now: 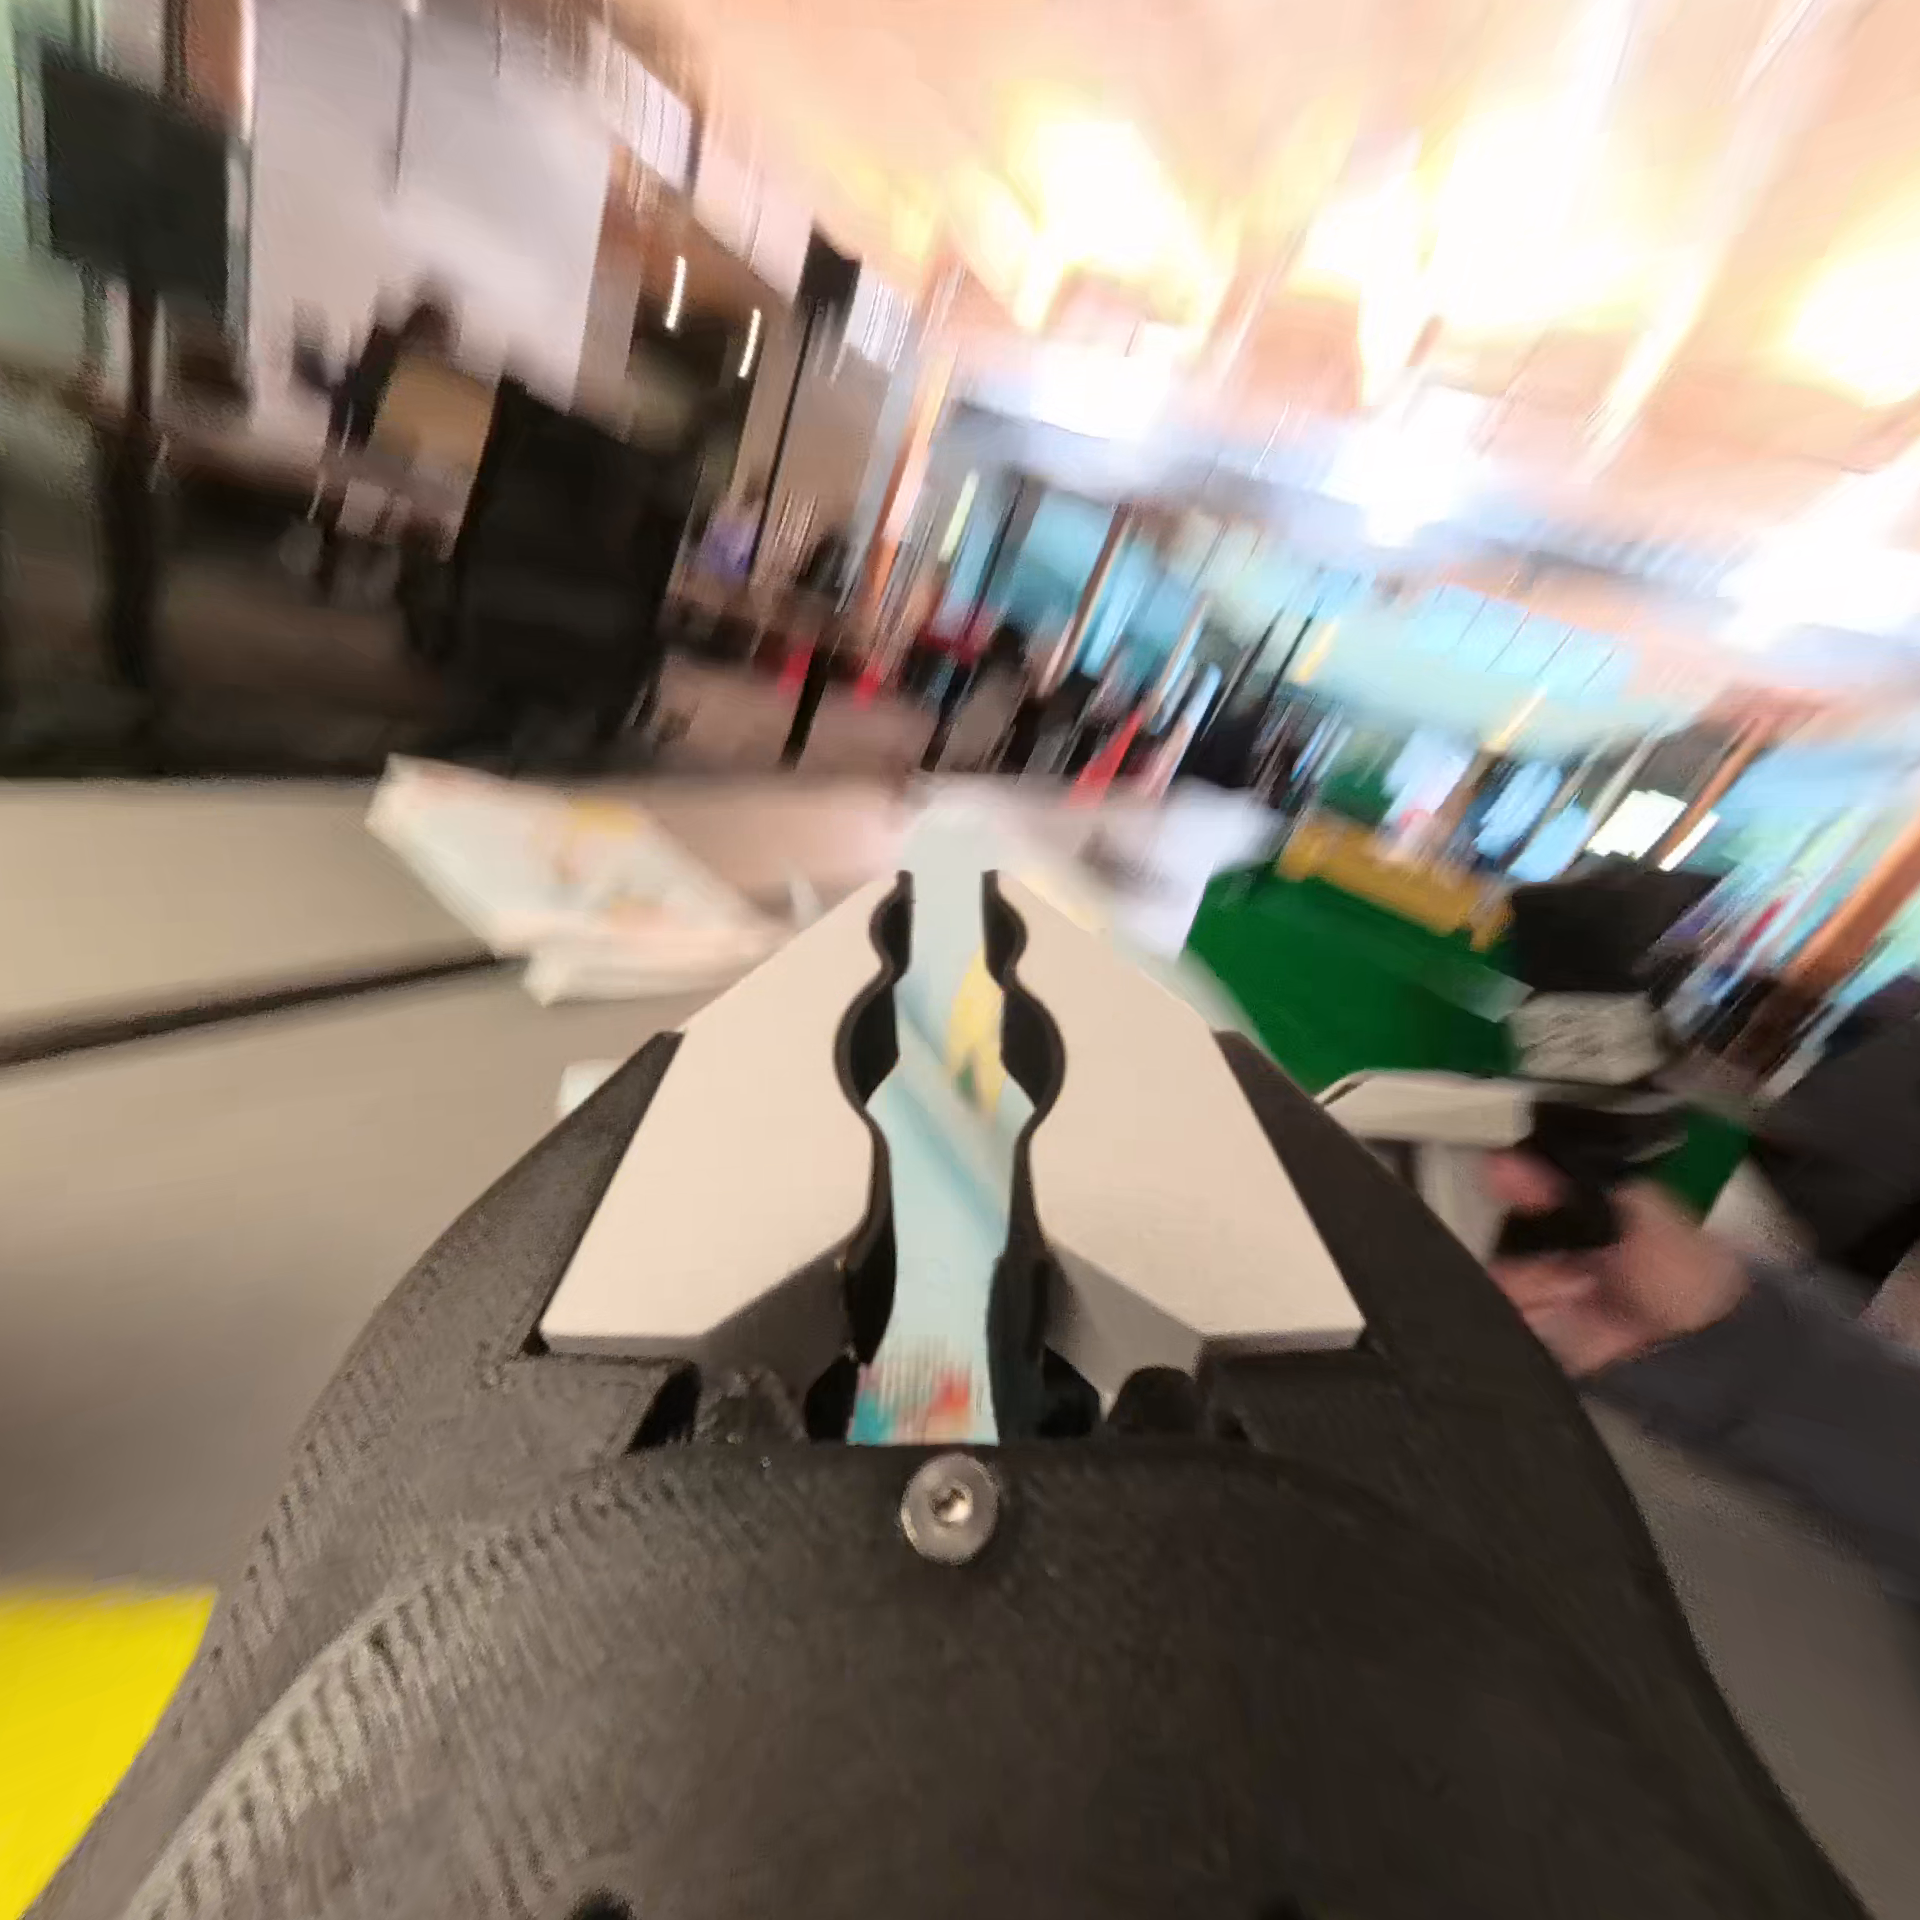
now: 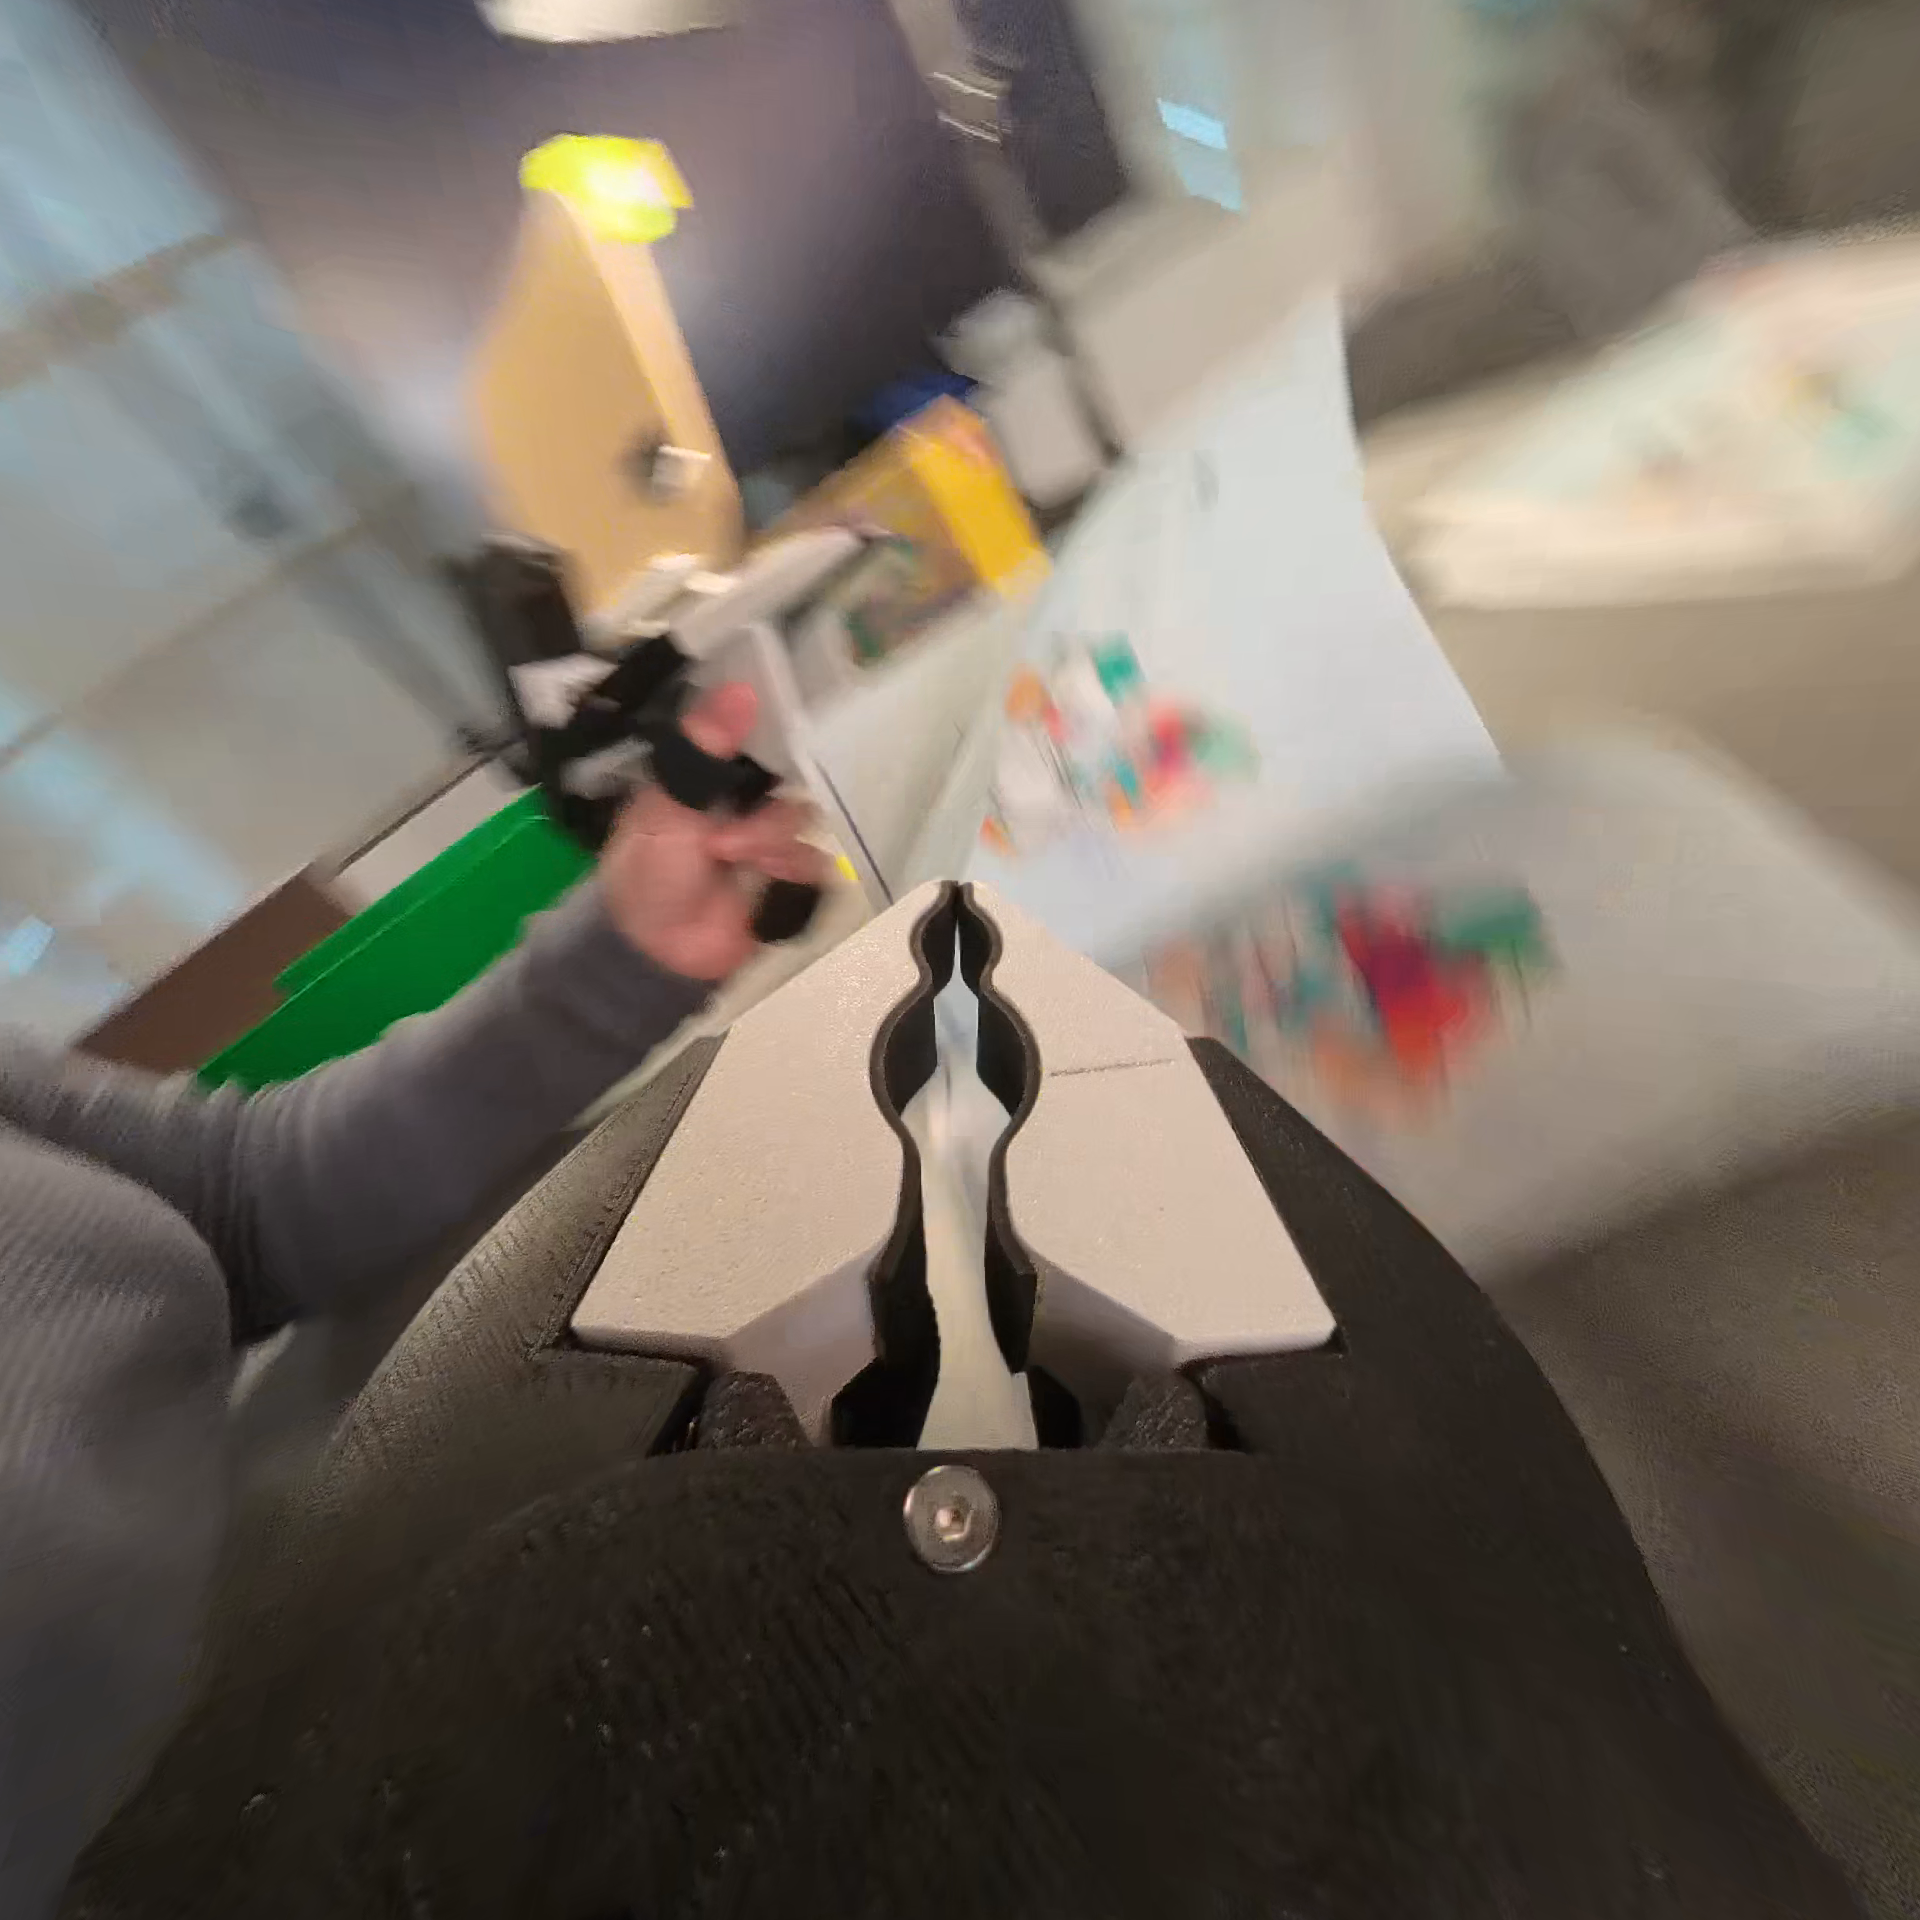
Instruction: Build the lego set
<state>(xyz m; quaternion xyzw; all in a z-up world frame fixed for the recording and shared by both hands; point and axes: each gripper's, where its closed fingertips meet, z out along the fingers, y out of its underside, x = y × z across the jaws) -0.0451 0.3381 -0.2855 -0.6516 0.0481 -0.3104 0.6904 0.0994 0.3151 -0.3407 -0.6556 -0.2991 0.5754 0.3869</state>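
Left wrist view: heavy motion blur covers everything beyond the gripper body. The left gripper shows a narrow gap between its fingers from tip to base. A light blue printed sheet fills that gap; whether it is clamped or merely lies behind the fingers cannot be determined. Ahead, on the grey worktop, lies a pale booklet, its print unreadable. A green baseplate sits to the right, partly hidden behind the right gripper, which enters from the right edge held by a hand in a grey sleeve. Its fingertips are masked by the left gripper's body. A yellow patch is cut off at the lower left corner. The room behind is smeared beyond recognition.

Right wrist view: the right gripper has its fingertips meeting, with only the scalloped recesses open behind them. A thin white strip shows in the gap; what it is cannot be resolved. At left, a hand holds the left gripper, blurred, so its opening is unreadable here. The green baseplate lies below it, partly covered by the sleeve. A yellow box stands farther back. Coloured lego pieces appear as smears inside a clear bag at right, and a printed sheet lies ahead.
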